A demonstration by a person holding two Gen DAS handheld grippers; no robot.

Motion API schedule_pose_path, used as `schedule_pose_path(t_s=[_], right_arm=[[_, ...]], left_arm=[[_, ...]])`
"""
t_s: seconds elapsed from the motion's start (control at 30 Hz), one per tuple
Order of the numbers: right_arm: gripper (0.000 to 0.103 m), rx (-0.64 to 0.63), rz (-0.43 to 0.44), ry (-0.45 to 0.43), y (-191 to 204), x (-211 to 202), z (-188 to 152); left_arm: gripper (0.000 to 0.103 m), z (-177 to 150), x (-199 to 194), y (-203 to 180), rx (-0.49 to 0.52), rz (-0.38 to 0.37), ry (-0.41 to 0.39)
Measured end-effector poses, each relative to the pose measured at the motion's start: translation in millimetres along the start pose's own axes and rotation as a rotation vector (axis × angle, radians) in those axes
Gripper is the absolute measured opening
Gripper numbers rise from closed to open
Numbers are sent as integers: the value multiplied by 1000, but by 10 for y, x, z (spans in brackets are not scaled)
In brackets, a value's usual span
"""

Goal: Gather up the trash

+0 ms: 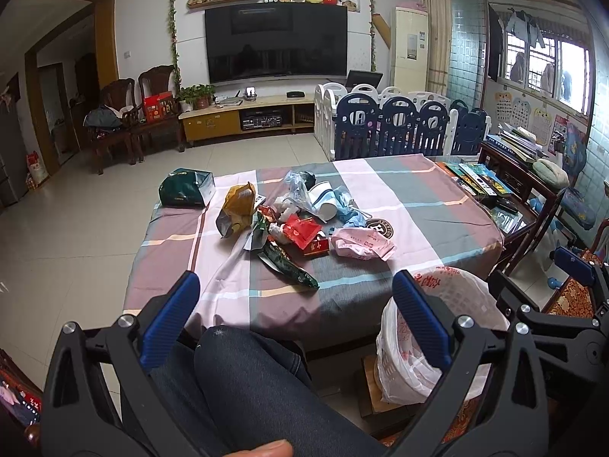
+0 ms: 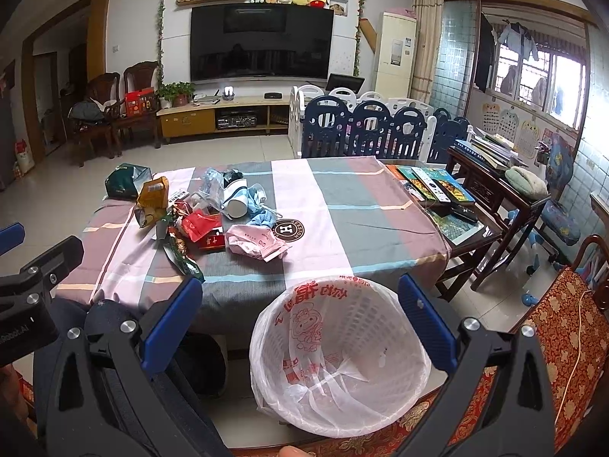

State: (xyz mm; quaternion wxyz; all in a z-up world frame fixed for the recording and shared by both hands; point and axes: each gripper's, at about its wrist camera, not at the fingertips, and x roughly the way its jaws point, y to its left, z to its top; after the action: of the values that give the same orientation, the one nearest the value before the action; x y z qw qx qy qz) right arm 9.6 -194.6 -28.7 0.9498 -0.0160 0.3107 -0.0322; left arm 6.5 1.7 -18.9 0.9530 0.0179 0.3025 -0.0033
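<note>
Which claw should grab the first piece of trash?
Probably the left claw: it points at the pile, nearest the long green foil wrapper. The right claw sits open above the white lined plastic bin.

Home living room: television (image 1: pixel 276 43), playpen (image 1: pixel 399 125)

We hold our left gripper (image 1: pixel 297 293) low in its frame, jaws spread wide, our denim-clad knee (image 1: pixel 243 373) showing between them. Our right gripper (image 2: pixel 300 297) sits likewise low, jaws agape and empty
</note>
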Motion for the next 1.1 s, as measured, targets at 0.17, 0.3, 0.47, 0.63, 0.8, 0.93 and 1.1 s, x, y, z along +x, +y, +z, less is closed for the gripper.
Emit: schedule_pose_path(t_s=[0.17, 0.3, 0.47, 0.63, 0.8, 0.93, 1.1], right_arm=[[100, 11, -7, 10, -44, 25, -13], [100, 18, -5, 19, -50, 30, -1], [100, 4, -9, 5, -31, -7, 30], [100, -2, -7, 7, -21, 1, 18], [100, -1, -7, 10, -28, 6, 27], [100, -4, -6, 7, -20, 5, 23], [100, -7, -5, 6, -17, 14, 20]], left_arm=[[100, -28, 31, -13, 4, 0, 10], [100, -21, 23, -13, 0, 1, 11], [100, 9, -7, 20, -12, 3, 13], [100, 20, -3, 27, -14, 3, 14], [100, 15, -5, 28, -14, 3, 18], [100, 18, -15, 35, -17, 5, 20], [100, 20, -19, 44, -19, 5, 23]])
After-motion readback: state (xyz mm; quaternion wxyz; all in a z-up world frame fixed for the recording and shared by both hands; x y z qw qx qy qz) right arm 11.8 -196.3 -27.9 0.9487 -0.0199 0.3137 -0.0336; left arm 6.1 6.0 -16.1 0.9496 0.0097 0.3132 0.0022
